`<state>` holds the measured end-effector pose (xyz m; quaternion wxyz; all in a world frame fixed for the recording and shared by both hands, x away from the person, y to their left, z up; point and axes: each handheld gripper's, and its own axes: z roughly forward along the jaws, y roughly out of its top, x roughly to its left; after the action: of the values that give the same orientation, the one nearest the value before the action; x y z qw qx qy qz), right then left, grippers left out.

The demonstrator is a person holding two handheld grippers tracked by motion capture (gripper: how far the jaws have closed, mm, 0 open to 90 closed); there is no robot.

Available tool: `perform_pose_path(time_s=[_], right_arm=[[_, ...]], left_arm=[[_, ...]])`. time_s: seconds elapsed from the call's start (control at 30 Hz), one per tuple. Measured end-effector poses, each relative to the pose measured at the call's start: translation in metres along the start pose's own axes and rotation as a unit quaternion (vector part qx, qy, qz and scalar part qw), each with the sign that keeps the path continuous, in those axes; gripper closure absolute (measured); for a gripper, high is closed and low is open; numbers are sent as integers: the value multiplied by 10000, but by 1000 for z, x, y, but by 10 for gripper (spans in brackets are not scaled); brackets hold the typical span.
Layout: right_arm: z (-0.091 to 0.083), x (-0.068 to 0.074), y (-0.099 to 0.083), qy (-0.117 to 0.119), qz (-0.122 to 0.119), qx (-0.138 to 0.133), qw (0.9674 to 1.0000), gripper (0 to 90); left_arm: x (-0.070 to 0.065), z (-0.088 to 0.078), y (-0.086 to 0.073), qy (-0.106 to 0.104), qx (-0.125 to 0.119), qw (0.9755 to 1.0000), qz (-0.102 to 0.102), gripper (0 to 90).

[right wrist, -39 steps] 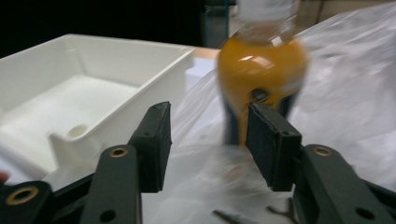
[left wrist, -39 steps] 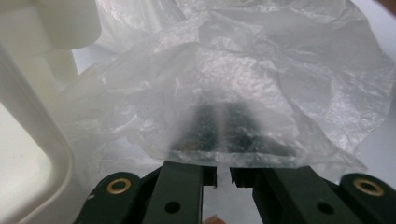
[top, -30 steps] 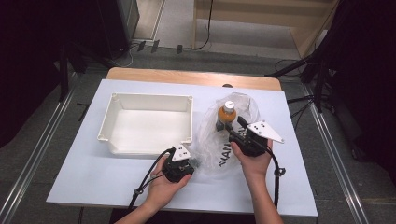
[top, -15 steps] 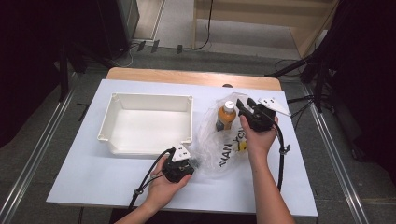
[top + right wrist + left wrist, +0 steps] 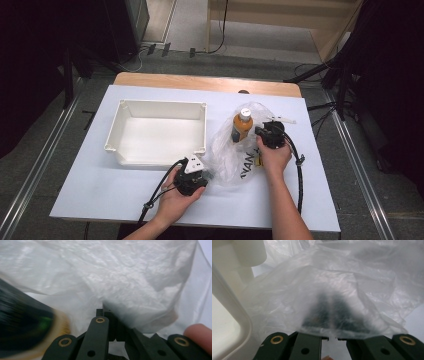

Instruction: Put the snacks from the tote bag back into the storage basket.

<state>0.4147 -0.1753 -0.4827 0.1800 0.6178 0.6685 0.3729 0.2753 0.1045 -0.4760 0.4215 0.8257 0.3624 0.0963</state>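
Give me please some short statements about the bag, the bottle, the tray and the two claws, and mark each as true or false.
1. The left claw is shut on the clear plastic bag. True.
2. The orange bottle lies inside the white tray. False: it is at the bag, to the right of the tray.
3. The right claw is open wide above the tray. False: its jaws have just closed on the bag's film, beside the bottle.
4. The tray holds nothing. True.
5. The bottle has a red cap. False: its cap is white.
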Motion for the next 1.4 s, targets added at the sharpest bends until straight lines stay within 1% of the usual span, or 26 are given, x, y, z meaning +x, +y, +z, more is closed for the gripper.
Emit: perform_pose_path(time_s=[0.03, 0.07, 0.13, 0.2, 0.23, 0.3, 0.37, 0.4, 0.47, 0.57, 0.67, 0.73, 0.77, 0.8, 0.83, 0.9, 0.93, 0.97, 1.0, 1.03, 1.1, 1.13, 1.23, 1.3, 1.37, 1.4], right_arm=[[0, -3, -2, 35, 84, 14, 10000, 900], [-1, -5, -1, -3, 113, 49, 9999, 900], [-3, -5, -1, -167, -30, 98, 9998, 900], [-5, -7, 0, -255, -2, 159, 9995, 900], [-7, -9, 0, -269, 22, 151, 9995, 872], [-12, -12, -3, 20, 11, -27, 10000, 805], [-22, -10, -6, 168, -108, -282, 9994, 762], [-29, -8, -7, 262, -207, -442, 9985, 736], [-45, -3, -8, 434, -292, -738, 9959, 701], [-69, 6, -9, 688, -501, -1151, 9897, 684], [-90, 15, -9, 919, -617, -1462, 9831, 678], [-97, 21, -11, 1062, -638, -1528, 9805, 678], [-97, 21, -11, 1062, -638, -1528, 9805, 678], [-99, 28, -19, 1264, -663, -1445, 9792, 691], [-98, 31, -22, 1343, -672, -1365, 9792, 704], [-90, 39, -35, 1444, -841, -1081, 9800, 733], [-83, 43, -41, 1385, -964, -939, 9812, 753], [-74, 46, -48, 1240, -1092, -711, 9837, 767], [-67, 47, -52, 1117, -1142, -506, 9859, 783], [-62, 46, -54, 1016, -1135, -372, 9876, 797], [-49, 44, -58, 696, -1058, -15, 9919, 822], [-46, 43, -59, 644, -967, 54, 9932, 823], [-46, 43, -57, 547, -1006, 44, 9934, 818], [-50, 42, -58, 721, -1030, -55, 9920, 768], [-57, 43, -57, 913, -1087, -292, 9894, 755], [-60, 43, -56, 952, -1120, -400, 9883, 755]], left_arm=[[0, 0, 0, 8, 6, 10000, 5, 854], [0, 0, 0, 16, 5, 10000, 3, 854], [0, 0, 0, 23, 2, 10000, -11, 854], [0, 0, 0, 37, 4, 10000, -20, 849], [0, 0, 0, 38, 5, 10000, -19, 848], [0, 0, 0, 36, 2, 10000, -17, 848], [0, 0, 0, 33, 2, 10000, -17, 847], [0, 0, 0, 34, 2, 10000, -15, 846], [0, 0, 0, 30, 0, 10000, -21, 844], [0, 0, 0, 39, -17, 10000, -30, 834], [1, -1, 0, 33, -35, 10000, -45, 826], [0, -1, 0, 37, -59, 10000, -41, 825], [0, -1, 0, 37, -59, 10000, -41, 825], [0, -1, 0, 34, -73, 10000, -40, 825], [0, -1, 0, 34, -73, 10000, -40, 824], [0, -2, -1, 9, -98, 9999, -40, 823], [1, -2, -1, 4, -106, 9999, -41, 822], [1, -2, -1, 4, -106, 9999, -41, 822], [1, -2, -1, -4, -112, 9999, -40, 822], [1, -2, -1, -10, -125, 9999, -43, 822], [1, -2, -1, -21, -142, 9999, -57, 822], [1, -2, -1, -21, -142, 9999, -57, 821], [1, -2, -1, -25, -149, 9999, -55, 821], [1, -3, -1, -25, -147, 9999, -47, 821], [1, -3, -1, -23, -142, 9999, -38, 821], [1, -3, -1, -26, -143, 9999, -32, 821]])
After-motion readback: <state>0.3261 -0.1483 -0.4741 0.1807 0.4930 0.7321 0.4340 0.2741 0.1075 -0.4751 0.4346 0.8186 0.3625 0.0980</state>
